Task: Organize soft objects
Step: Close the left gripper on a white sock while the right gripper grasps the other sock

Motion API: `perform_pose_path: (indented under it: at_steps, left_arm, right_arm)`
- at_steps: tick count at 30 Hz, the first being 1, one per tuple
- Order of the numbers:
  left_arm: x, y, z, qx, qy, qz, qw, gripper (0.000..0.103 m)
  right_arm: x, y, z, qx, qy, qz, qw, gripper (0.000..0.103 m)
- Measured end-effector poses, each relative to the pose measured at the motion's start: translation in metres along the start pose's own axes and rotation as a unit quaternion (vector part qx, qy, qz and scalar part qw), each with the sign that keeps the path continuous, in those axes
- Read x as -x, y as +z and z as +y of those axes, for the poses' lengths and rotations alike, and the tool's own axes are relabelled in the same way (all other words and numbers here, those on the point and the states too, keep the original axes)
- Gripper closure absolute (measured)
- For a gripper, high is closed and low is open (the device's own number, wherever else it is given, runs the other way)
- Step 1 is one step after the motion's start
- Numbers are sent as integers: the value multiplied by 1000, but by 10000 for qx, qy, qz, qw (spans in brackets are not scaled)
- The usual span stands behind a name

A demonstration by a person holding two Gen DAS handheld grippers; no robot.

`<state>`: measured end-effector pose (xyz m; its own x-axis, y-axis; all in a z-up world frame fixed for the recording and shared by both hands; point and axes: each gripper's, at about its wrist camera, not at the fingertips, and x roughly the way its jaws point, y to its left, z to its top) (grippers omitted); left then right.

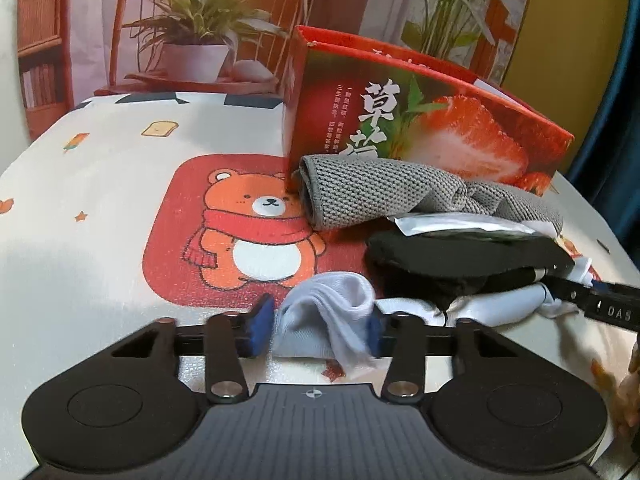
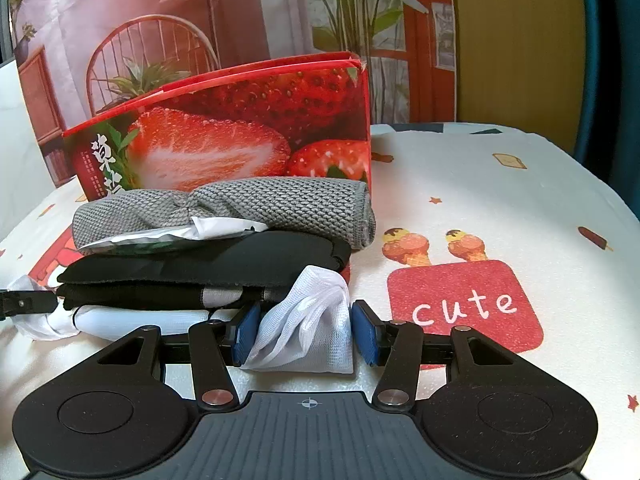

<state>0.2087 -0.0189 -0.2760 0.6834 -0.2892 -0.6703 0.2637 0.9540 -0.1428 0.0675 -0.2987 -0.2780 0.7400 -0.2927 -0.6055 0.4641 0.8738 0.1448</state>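
**Two tools, one white cloth each**

In the left wrist view, the left tool [image 1: 316,330] sits low in the middle of the frame. A bunched white sock [image 1: 328,320] lies between its blue pads [image 1: 260,328]. The right pad touches the sock. The left pad stands just beside it, so I cannot tell if the tool is squeezing.

In the right wrist view, the right tool [image 2: 306,334] is also low in the middle. A white mesh cloth [image 2: 308,328] sits between its pads [image 2: 366,334]. The left pad touches the cloth, but a small gap shows at the right pad. I cannot tell if this one is squeezing either.

Just behind both tools is a pile on the worktop [image 2: 500,200]. A black cloth [image 2: 208,264] lies on top of a white cloth [image 2: 132,320]. A shiny packet [image 2: 160,240] rests on the black cloth. Behind that is a rolled grey towel [image 2: 280,204]. The towel touches a red strawberry box [image 2: 240,128] standing upright at the back.

The worktop cover shows a bear [image 1: 256,232] left of the pile in the left view.
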Motion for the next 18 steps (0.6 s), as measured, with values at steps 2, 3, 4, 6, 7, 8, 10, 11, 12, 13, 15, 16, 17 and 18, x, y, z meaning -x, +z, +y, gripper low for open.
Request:
perform_pose_path:
  at_steps: [2,3,4,6,7,8,10,11,12,13,15,16,17,18]
  left_arm:
    - [1,-2,-1,-98,38,-16,9999,66]
    - [2,-2,-1,-105,37,-19,9999,67]
    - [3,-3,0,-107,39,-20,9999,67]
    - [4,-3,0,-124,48,-5,9999,67]
    - [4,-3,-1,-135,60,5,9999,67]
    - [4,-3,-1,-152,77,13,9999,67]
    - [5,-4,-2,-177,100,18,9998,67]
    - [5,-4,-2,-187,108,20,9998,67]
    - [6,-5,-3,-194,114,20,9997,66]
    - [6,-5,-2,-194,117,17,9997,66]
    - [6,-5,-2,-191,115,10,9998,65]
    - [6,-5,-2,-192,114,6,9997,65]
    - [5,-5,-2,-198,118,4,9997,65]
    - [5,-5,-3,-207,126,2,9997,65]
  right_arm:
    - [0,0,0,-1,7,8,10000,55]
    - [0,1,-1,-8,19,23,10000,55]
    - [0,1,-1,-13,29,37,10000,55]
    - [1,3,-2,-59,59,82,9999,55]
    - [2,3,-2,-62,58,113,9999,55]
    - [3,3,-3,-83,71,140,9998,55]
    - [6,3,-4,-135,121,155,9997,55]
    - [7,2,-4,-144,129,170,9997,55]
    - [8,1,-4,-149,135,173,9996,55]
    - [8,1,-4,-158,141,176,9996,55]
    - [9,0,-3,-149,138,167,9997,56]
    - [9,-1,-3,-136,127,158,9997,56]
    - [9,-2,-2,-128,118,150,9997,56]
    - [9,-2,-2,-128,115,141,9998,56]
